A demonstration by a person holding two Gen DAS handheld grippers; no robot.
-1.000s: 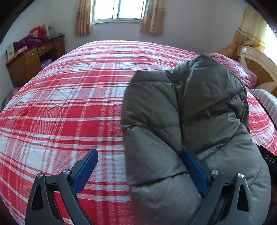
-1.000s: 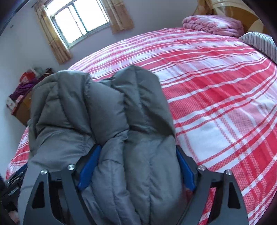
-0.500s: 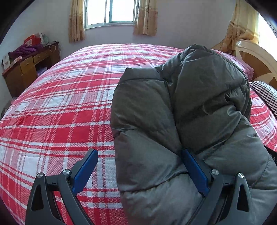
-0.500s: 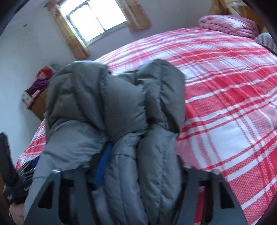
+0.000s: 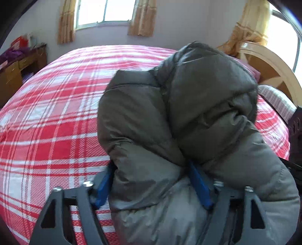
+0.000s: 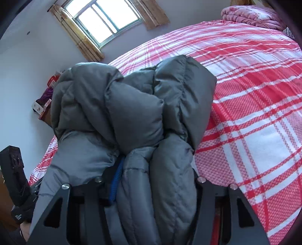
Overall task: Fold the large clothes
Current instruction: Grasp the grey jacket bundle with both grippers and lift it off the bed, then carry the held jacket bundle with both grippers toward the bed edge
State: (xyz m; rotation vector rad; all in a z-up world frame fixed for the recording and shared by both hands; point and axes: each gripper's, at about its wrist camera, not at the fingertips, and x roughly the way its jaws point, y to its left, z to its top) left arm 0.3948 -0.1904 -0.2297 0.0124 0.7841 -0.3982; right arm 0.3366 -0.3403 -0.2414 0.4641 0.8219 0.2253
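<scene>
**A:** Can you read any words here?

**B:** Only tiny white print on the dark handle (image 6: 18, 216) low on the left side of your right view. It is too small to read.

**A:** What are you holding?

**B:** A big grey puffer jacket (image 5: 188, 120). It is soft and puffy, sewn into fat pillow shapes, and the cloth is smooth and a bit shiny. It is bunched up in a thick bundle, lifted in front of you, with the bed behind and below it.

**A:** What is your left gripper (image 5: 152, 186) doing?

**B:** Its two blue pads (image 5: 102, 186) squeeze a fat fold of the jacket between them.

**A:** And your right gripper (image 6: 152, 175)?

**B:** It is clamped on the jacket (image 6: 132, 116) too. Puffy folds fill the gap between its black fingers, and one blue pad (image 6: 116, 179) peeks out on the left.

**A:** What is the bed like?

**B:** The bedsheet (image 5: 47, 122) has red, pink and white squares and a bumpy weave. A pink folded quilt (image 6: 251, 16) lies at the far end. A curved wooden headboard (image 5: 271, 67) stands on the right, and a brown wooden desk (image 5: 17, 73) is by the wall.
</scene>
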